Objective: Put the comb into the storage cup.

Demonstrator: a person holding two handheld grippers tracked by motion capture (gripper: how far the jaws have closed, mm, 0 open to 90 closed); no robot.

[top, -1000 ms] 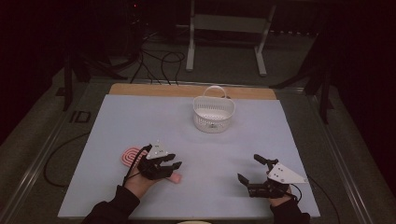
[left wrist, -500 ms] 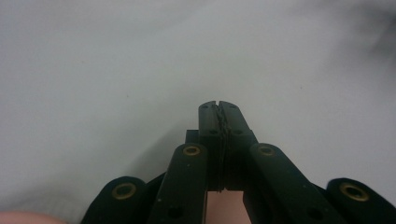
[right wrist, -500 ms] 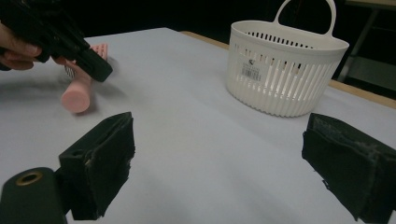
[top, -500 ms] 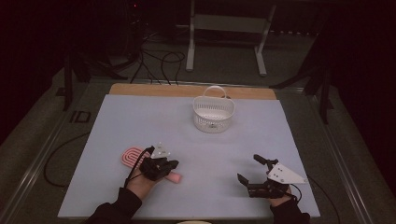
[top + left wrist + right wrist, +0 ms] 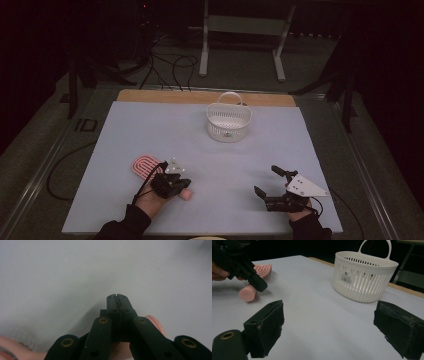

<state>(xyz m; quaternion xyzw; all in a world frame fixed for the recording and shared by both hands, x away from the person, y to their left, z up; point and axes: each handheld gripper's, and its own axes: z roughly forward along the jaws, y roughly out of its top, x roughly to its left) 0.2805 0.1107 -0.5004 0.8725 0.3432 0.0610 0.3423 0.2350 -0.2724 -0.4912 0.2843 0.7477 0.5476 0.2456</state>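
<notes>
Near edge, 7 o'clock: left gripper (image 5: 176,183), jaws just closed tip to tip over the pink brush (image 5: 145,166), nothing seen clamped between them; brush handle end (image 5: 185,194) poking out beside them. At 5 o'clock: right gripper (image 5: 268,181), jaws wide apart, empty. Far, 12 o'clock: white basket (image 5: 229,122) upright on the grey mat (image 5: 150,130).

Two grippers are showing on the table: the left gripper (image 5: 172,184) and the right gripper (image 5: 267,182), each sitting in one hand, so two hands are showing as well. One white basket (image 5: 229,121) is standing on the mat (image 5: 150,130), with one handle rising from its rim. One pink brush (image 5: 147,166) is lying by the left gripper. One mat is covering the tabletop. Several cables are lying on the floor beyond the table; their exact number is hard to tell.
</notes>
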